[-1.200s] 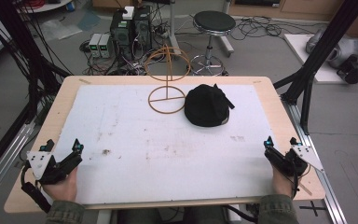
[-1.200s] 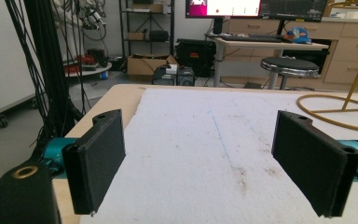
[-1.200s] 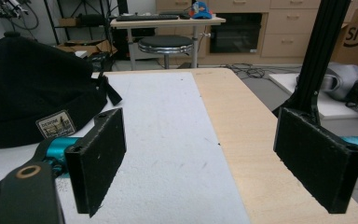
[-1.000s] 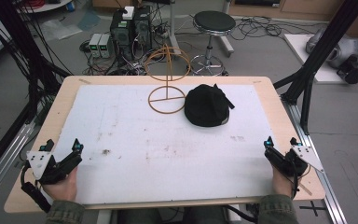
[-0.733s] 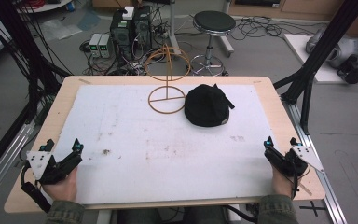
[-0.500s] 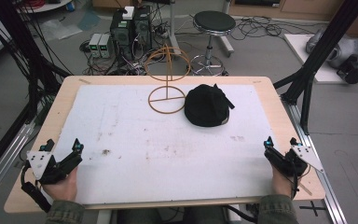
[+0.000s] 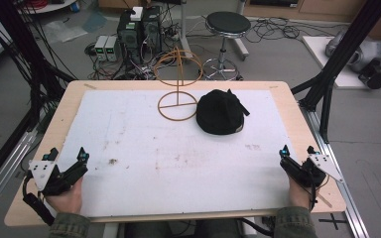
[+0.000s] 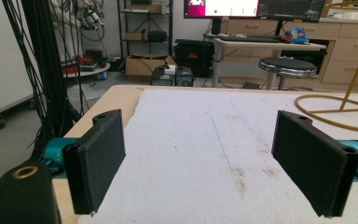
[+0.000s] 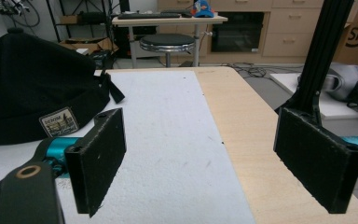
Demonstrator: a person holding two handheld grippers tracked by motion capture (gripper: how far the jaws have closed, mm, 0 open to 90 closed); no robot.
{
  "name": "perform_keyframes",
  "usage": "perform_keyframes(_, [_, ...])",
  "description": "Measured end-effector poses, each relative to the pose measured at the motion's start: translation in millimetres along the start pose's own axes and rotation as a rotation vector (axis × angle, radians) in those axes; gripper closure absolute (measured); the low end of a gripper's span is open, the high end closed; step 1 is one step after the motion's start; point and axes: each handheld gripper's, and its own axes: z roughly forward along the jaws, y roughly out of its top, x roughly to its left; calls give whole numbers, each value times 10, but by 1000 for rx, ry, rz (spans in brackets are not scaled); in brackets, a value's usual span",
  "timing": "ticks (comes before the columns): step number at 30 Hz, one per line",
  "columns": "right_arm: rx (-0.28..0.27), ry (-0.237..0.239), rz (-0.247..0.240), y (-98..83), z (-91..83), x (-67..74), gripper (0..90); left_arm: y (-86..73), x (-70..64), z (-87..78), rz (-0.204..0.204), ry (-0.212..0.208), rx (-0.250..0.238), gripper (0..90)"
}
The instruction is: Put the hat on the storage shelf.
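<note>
Meanwhile, at a pale wooden bench topped with a stained white foam sheet, a person rests both hands near the front edge, one at each corner. The left hand-held gripper sits at the near left of the sheet, its two black jaws spread wide with nothing between them; in the left gripper view the bare foam shows between the pads. The right hand-held gripper lies at the near right, straddling the line where the foam meets the bare wood, its jaws likewise wide apart and holding nothing, as the right gripper view confirms. A soft black fabric cap with a small woven label lies crown up on the far half of the sheet, right of centre and well apart from both tools. Just beside it to the left stands a thin golden wire hat stand, its ring base on the foam. A round black stool and computer towers stand on the floor beyond the bench.
</note>
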Motion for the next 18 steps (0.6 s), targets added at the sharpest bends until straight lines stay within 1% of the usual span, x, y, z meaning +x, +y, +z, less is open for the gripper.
perform_keyframes(4, [2,9,-12,0,24,21,162,-3,-4,7,1,-2,4,175])
perform_keyframes(5, [10,25,-23,5,46,47,162,-4,-11,11,3,-5,3,175])
perform_keyframes(6, [11,33,-19,8,56,67,162,-4,-11,11,3,-5,3,175])
perform_keyframes(11, [15,58,-47,13,99,130,162,-6,-10,12,5,-8,5,175])
perform_keyframes(14, [16,70,-47,19,113,148,162,-8,-3,11,2,-9,6,176])
perform_keyframes(17, [18,98,-40,48,148,218,162,-8,2,10,2,-9,9,175])
perform_keyframes(18, [17,104,-46,64,158,237,162,-7,2,9,3,-11,10,175])
